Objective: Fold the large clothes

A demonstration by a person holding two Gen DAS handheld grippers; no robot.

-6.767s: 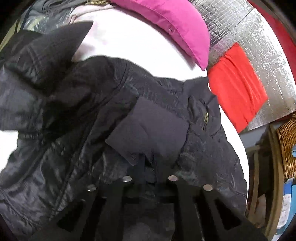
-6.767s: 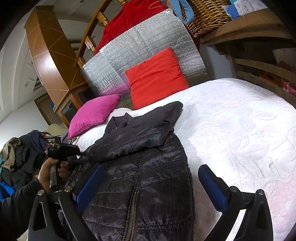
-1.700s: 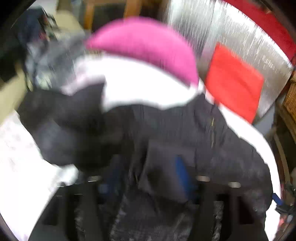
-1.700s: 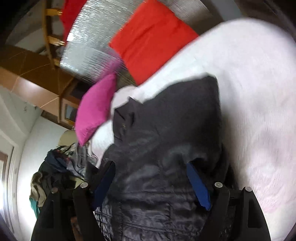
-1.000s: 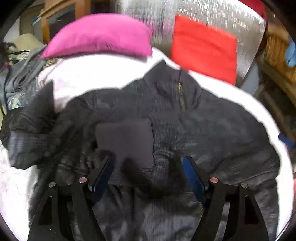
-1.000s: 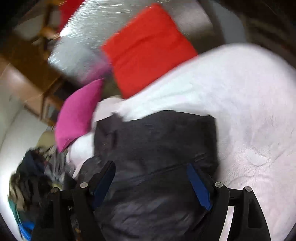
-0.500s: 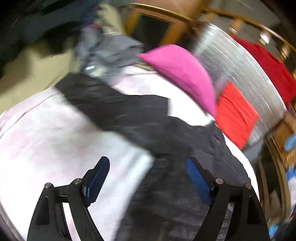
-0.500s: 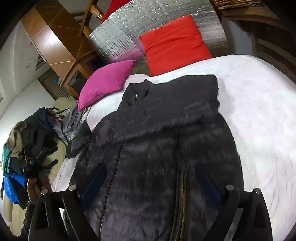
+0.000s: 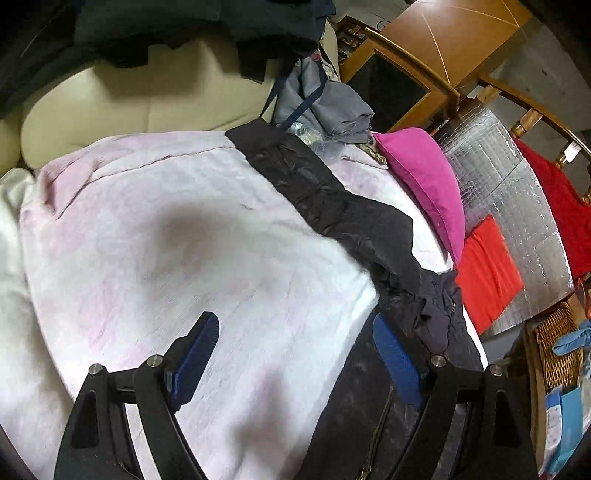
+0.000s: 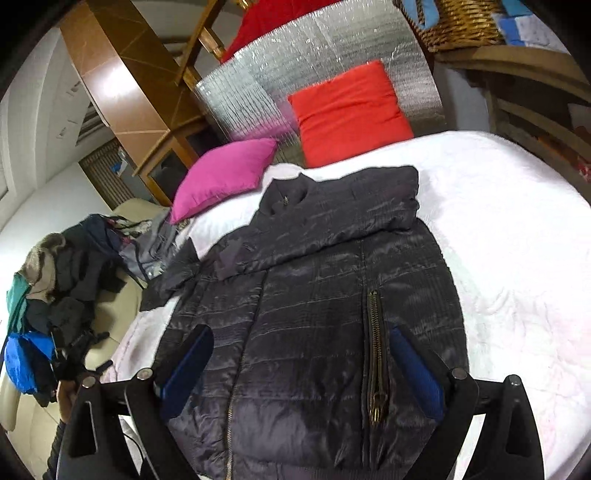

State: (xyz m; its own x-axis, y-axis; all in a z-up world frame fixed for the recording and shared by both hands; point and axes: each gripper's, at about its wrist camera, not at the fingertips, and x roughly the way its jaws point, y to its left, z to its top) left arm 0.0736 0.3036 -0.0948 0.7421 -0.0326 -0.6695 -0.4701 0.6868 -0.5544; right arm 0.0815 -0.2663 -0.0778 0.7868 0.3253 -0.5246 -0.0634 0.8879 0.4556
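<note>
The jacket (image 10: 314,314) lies front-up on the white bedspread (image 10: 517,258), collar toward the pink pillow (image 10: 225,170) and red pillow (image 10: 351,110) at the head of the bed. One sleeve (image 10: 332,225) is folded across the chest, just below the collar. The other sleeve (image 9: 314,184) stretches flat away from the jacket's body, toward the pile of clothes (image 9: 325,103) beside the pink pillow.

The right gripper (image 10: 303,369) hovers over the jacket's lower front with its jaws spread wide; they have just been opening, and the pads sit either side of the fabric without pinching it. The pocket zip (image 10: 375,354) runs just inside the right-hand blue pad.

The left gripper (image 9: 295,354) is off to the side of the jacket, over bare bedspread, its jaws also wide after just opening. Its one pad overlaps the jacket's edge in the picture, though whether it touches the cloth is hard to say; nothing is gripped. In the right wrist view, this gripper shows only as a dark shape in the person's hand (image 10: 66,395), away from the jacket near the bed's edge.

A wicker basket (image 10: 458,22) stands on a shelf beyond the red pillow.
</note>
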